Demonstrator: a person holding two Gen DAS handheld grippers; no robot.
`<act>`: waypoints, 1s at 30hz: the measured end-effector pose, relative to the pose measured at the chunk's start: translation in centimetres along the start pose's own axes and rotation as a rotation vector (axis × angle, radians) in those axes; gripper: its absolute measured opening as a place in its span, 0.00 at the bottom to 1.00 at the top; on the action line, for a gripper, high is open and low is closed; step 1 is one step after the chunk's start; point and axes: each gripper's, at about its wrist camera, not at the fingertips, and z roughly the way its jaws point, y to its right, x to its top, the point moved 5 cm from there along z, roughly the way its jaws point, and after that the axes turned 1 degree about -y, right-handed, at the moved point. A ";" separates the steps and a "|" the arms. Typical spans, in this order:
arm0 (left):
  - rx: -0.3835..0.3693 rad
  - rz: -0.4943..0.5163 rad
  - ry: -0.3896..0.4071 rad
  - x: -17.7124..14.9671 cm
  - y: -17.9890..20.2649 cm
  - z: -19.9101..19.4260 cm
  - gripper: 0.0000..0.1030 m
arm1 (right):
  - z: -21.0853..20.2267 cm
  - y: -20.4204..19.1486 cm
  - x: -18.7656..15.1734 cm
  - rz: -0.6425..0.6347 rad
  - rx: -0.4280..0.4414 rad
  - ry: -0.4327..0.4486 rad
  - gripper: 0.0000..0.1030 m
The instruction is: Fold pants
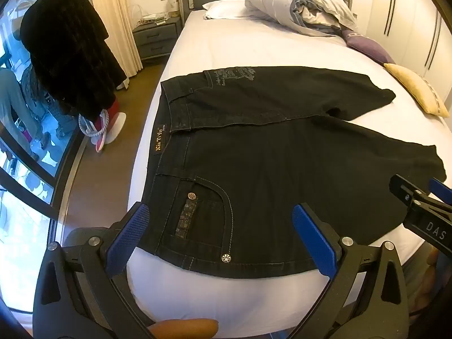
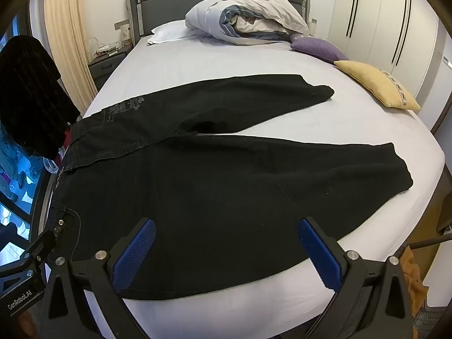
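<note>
Left gripper (image 1: pixel 221 231) nearest, jaws wide, empty, hovering over hip pocket (image 1: pixel 202 214). Right gripper (image 2: pixel 227 243) likewise wide, empty, above near leg. Bed (image 2: pixel 197 59): white sheet, smooth. Black pants (image 2: pixel 197 175) spread flat across bed, waistband (image 1: pixel 162 141) toward window side, legs splayed apart toward cushion side. Likely denim: moderately heavy, soft yet holds crease, not slippery, not fragile. Best grip judged: waistband edge plus near leg hem (image 2: pixel 401 166); thick seams give firm bite.

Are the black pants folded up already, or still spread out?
Spread out. The black pants lie flat on the bed, both legs apart and stretched to the right, no fold yet.
</note>
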 end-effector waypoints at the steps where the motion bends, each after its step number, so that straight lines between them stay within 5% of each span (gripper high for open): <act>1: 0.000 0.001 0.001 0.0 0.0 0.0 1.00 | 0.0 0.0 0.0 -0.001 -0.002 0.001 1.00; 30: -0.001 0.001 0.001 0.0 0.0 0.0 1.00 | 0.3 -0.3 -0.2 -0.007 -0.004 -0.001 1.00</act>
